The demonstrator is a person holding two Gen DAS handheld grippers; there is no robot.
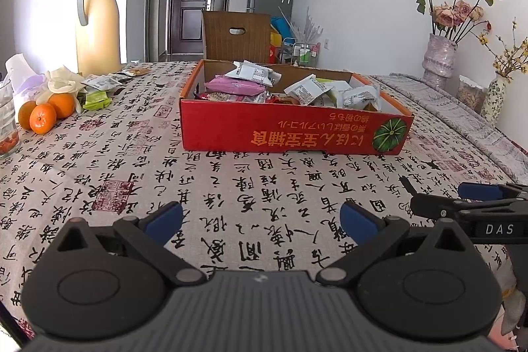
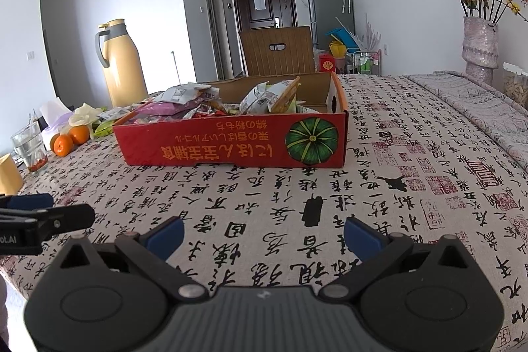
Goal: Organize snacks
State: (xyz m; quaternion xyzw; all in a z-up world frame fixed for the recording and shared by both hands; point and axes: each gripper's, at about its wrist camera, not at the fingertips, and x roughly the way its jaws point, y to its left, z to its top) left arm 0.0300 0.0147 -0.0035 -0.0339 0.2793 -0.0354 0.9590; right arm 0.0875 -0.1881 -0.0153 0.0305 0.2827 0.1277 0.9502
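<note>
- Now both tools, left tool (image 1: 260,220) and right tool (image 2: 262,235), hover spread and empty above the surface (image 1: 231,180).
- Snack packets (image 1: 305,89) fill the red box (image 1: 290,131); more loose packets (image 1: 99,88) lie by the oranges (image 1: 43,116).
- Likely light, crinkly, slippery: pinch a sealed edge.

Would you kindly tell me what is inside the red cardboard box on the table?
The red box holds a heap of snack packets: a pink packet and several white packets. Whatever lies beneath the heap, and the box floor, is covered.
</note>
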